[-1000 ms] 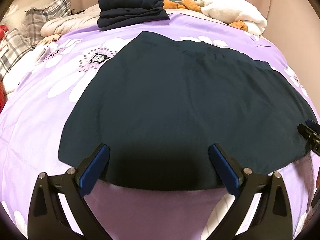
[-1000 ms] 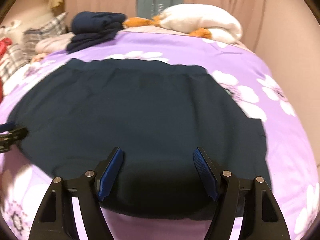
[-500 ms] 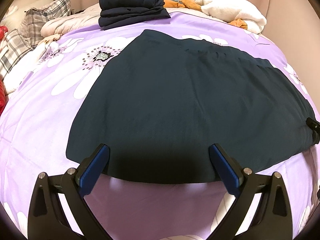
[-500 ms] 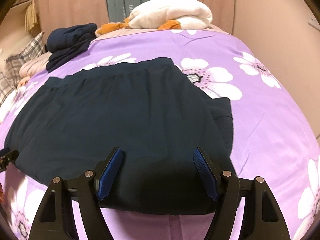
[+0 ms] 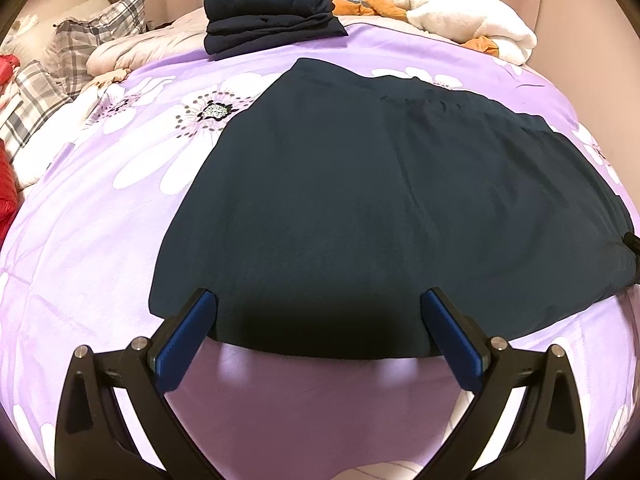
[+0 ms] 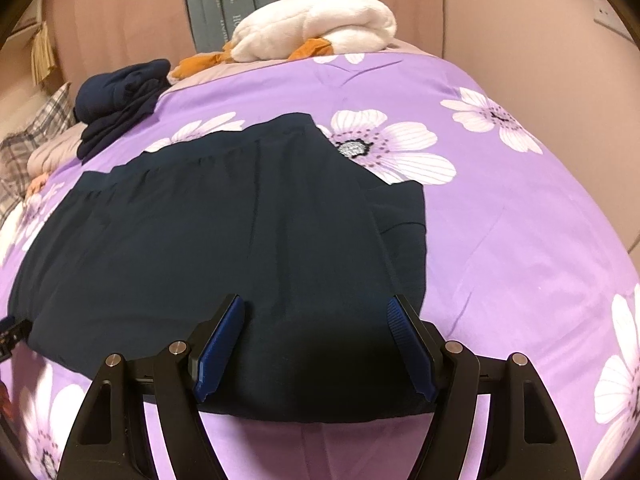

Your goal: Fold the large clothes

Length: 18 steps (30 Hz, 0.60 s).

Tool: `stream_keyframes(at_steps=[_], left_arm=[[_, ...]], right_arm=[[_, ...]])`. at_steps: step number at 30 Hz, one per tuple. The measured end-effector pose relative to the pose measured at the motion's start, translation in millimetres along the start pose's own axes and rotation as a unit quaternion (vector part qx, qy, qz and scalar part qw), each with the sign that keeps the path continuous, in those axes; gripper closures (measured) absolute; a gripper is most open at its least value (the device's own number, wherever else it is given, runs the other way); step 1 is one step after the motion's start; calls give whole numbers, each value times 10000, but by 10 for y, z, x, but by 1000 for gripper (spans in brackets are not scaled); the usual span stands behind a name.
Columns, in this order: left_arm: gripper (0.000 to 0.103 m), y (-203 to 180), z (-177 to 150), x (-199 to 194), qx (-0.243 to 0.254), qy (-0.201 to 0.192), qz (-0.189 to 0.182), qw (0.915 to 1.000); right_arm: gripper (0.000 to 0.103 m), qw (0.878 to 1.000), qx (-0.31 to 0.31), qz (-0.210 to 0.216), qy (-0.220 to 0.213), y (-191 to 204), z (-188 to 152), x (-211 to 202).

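Observation:
A large dark navy garment (image 5: 380, 208) lies spread flat on the purple flowered bedspread (image 5: 100, 240); it also shows in the right wrist view (image 6: 224, 240), with a folded flap at its right edge (image 6: 404, 208). My left gripper (image 5: 318, 316) is open and empty, its blue pads over the garment's near hem. My right gripper (image 6: 318, 320) is open and empty over the garment's near right corner. The tip of the right gripper shows at the left wrist view's right edge (image 5: 634, 242), and the left gripper's tip at the right wrist view's left edge (image 6: 12, 334).
A stack of folded navy clothes (image 5: 272, 12) sits at the bed's far side, also in the right wrist view (image 6: 120, 96). A white and orange plush toy (image 6: 316, 32) lies by the curtain. Plaid pillows (image 5: 80, 52) and a red item (image 5: 6, 184) are at the left.
Both grippers have shifted: the left view moved right and closer over the hem, the right gripper swung toward the garment's right side. The garment's right edge now lies folded in.

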State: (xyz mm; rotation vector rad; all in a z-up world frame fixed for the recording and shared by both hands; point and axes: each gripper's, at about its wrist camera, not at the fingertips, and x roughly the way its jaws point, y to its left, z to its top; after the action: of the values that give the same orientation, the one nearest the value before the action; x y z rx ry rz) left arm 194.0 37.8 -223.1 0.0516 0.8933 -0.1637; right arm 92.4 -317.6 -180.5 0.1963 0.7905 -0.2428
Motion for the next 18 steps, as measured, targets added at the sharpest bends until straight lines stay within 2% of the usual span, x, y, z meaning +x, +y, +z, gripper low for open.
stream_keyframes(at_steps=[7, 14, 18], left_arm=[[0, 138, -21, 5, -133, 45, 154, 9998], [0, 387, -37, 29, -419, 214, 291, 9985], [0, 513, -49, 36, -597, 262, 314, 9974]], right_arm=[[28, 9998, 146, -142, 39, -88, -19, -6], [28, 9966, 805, 72, 188, -376, -72, 26], [28, 9951, 966, 59, 194, -453, -82, 4]])
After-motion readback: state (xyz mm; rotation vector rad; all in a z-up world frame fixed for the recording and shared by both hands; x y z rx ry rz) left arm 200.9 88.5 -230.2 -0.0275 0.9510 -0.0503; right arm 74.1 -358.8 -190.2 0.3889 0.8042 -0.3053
